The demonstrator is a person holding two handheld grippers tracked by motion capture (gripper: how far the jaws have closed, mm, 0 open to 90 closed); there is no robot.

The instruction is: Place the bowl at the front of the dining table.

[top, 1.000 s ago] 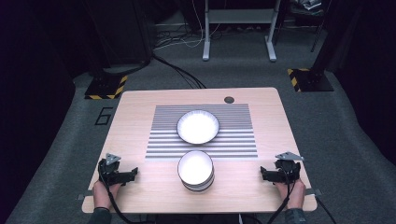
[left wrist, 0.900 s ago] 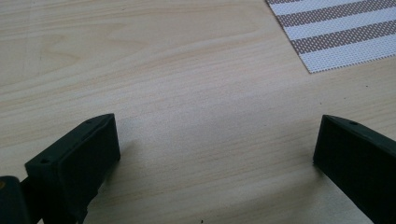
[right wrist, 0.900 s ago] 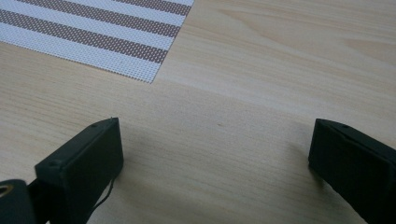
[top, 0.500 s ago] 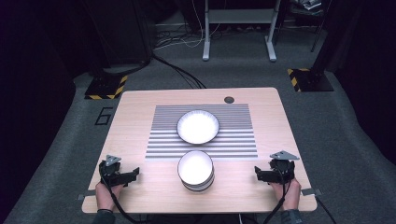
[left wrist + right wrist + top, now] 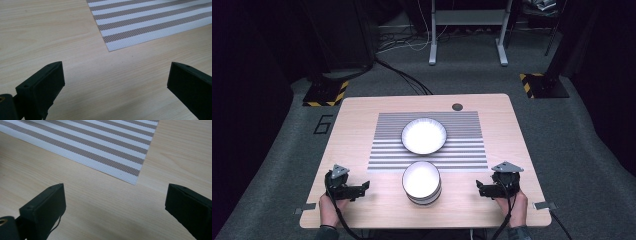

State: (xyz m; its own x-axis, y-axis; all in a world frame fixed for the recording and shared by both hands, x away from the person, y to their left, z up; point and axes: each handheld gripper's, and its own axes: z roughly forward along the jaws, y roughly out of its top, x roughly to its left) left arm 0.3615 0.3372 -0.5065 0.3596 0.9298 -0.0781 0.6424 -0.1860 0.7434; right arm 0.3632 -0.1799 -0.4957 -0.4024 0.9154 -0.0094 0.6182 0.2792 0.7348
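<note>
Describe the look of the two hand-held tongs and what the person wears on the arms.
Both are black two-jaw tongs: the left tongs and the right tongs. Each carries a grey three-cornered plate on top and trails a black cable toward the person. In the gripper views the jaws are blocky, matte black, with small screw holes. The person's hands are bare; a dark cuff shows at the left wrist, a grey sleeve at the right.

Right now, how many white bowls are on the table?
2 visible at least: one bowl on the striped mat, and a stack on bare wood nearer the person; the stack's count can't be told.
</note>
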